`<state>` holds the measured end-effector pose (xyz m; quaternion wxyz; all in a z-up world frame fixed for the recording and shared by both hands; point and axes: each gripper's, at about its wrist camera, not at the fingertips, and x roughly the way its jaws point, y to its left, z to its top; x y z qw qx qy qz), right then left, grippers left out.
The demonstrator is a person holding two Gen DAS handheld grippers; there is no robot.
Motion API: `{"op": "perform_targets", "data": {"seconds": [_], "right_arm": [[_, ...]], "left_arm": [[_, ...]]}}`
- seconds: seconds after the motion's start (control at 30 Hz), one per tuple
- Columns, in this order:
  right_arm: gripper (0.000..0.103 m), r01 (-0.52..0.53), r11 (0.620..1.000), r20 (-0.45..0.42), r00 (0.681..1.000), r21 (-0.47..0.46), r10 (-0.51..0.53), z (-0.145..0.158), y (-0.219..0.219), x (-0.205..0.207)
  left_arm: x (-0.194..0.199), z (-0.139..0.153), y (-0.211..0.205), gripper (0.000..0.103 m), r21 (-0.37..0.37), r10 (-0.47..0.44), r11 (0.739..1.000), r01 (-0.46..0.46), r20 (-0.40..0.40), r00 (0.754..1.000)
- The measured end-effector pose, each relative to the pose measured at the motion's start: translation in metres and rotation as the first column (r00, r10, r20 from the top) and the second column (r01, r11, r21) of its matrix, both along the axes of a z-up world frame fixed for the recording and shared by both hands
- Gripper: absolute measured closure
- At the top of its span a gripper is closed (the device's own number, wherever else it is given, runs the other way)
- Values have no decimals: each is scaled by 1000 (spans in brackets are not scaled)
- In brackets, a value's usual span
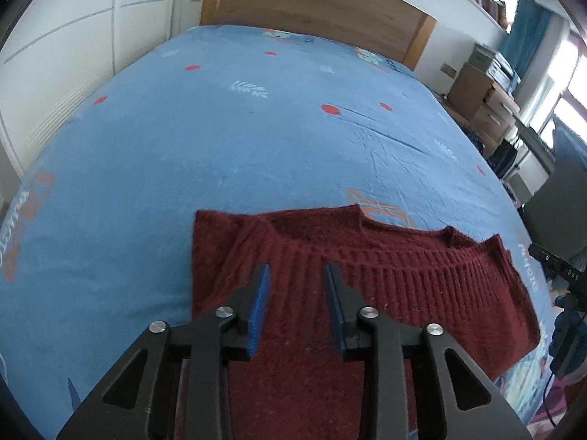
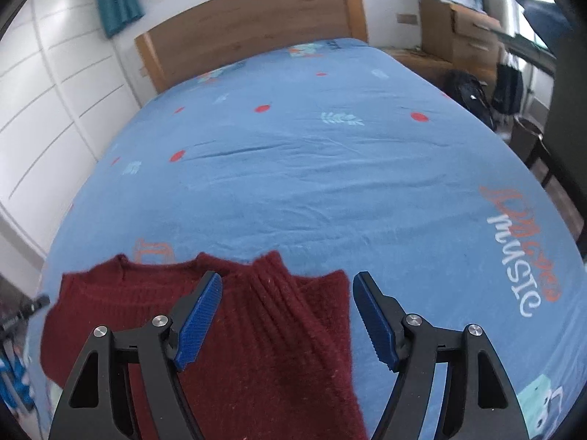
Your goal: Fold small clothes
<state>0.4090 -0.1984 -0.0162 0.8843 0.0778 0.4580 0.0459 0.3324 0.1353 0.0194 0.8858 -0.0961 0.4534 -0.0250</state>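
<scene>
A dark red knitted sweater (image 1: 385, 271) lies flat on the blue bed sheet (image 1: 220, 146), its collar toward the headboard and its left side folded in with a straight edge. My left gripper (image 1: 296, 269) hovers over the sweater's left part, jaws slightly apart with nothing pinched between the blue pads (image 1: 258, 311). In the right wrist view the sweater (image 2: 279, 330) has its right sleeve folded inward across the body. My right gripper (image 2: 288, 280) stands wide open above that folded sleeve, gripping nothing.
A wooden headboard (image 1: 315, 3) ends the bed at the far side. White cupboards (image 1: 73, 36) run along the left. Boxes, bags and a chair (image 2: 477, 84) crowd the floor to the right of the bed. The other gripper's black body (image 1: 561, 275) shows at the right edge.
</scene>
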Motion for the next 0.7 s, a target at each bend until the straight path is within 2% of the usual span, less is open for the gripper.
{"op": "perform_targets", "data": {"seconds": [0.17,0.33,0.4,0.47,0.5,0.57,0.7], "right_arm": [[27,-66,996,-50,997,-55,63,-27,22,-2],[27,-61,989,-139,989,-132,42,-68,19,-25],[24,-35,994,-142,990,-107,20,-77,6,-43],[24,10,1000,-178,984,3,-9,-87,-13,-60],[24,22,999,-181,983,26,-17,-89,-18,-68],[24,9,1000,-177,984,26,-5,-88,-21,-83],[24,-4,1000,-183,983,22,8,-80,-25,-98]], "left_arm": [[11,-23,-21,72,74,-35,997,37,-26,999],[-1,-63,-18,72,120,-37,992,47,-79,996],[-11,-67,-14,72,110,-43,993,49,-62,997],[-21,-69,-15,72,117,-60,991,66,-59,997],[-25,-70,-17,72,134,-73,988,80,-59,996],[-35,-70,-22,71,173,-99,979,108,-59,993],[-46,-65,-21,71,172,-97,979,106,-60,994]]}}
